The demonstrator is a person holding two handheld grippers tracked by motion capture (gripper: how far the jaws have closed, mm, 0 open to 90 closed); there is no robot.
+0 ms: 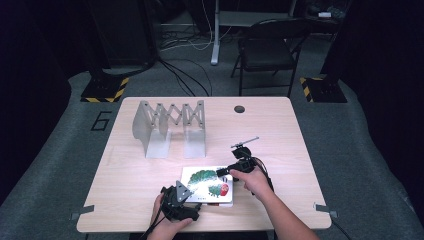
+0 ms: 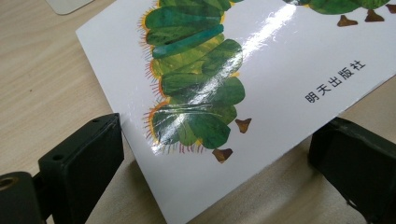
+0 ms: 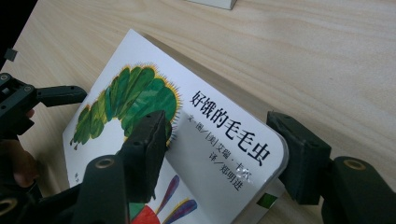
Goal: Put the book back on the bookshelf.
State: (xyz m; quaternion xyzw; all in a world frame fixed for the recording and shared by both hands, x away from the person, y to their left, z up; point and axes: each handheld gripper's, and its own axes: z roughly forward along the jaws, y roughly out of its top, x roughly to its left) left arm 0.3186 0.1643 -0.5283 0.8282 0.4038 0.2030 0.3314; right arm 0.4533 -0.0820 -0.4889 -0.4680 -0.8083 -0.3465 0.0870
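Note:
A white picture book [image 1: 206,186] with a green caterpillar on its cover lies flat near the table's front edge. My left gripper [image 1: 191,194] sits at the book's near left corner. In the left gripper view the book [image 2: 261,70] pokes that corner between the wide-apart jaws of my left gripper [image 2: 219,140], which is open, with neither pad touching it. My right gripper [image 1: 223,172] is at the far right corner. In the right gripper view one jaw of my right gripper [image 3: 219,140] hangs over the book [image 3: 140,93] and the other stands beside the corner, which looks slightly raised.
A folding grey metal book rack [image 1: 170,127] stands upright on the wooden table [image 1: 145,172] behind the book. A round cable hole [image 1: 239,109] sits near the far edge. A black folding chair [image 1: 267,50] stands beyond the table. The left gripper [image 3: 28,102] also appears far off in the right gripper view.

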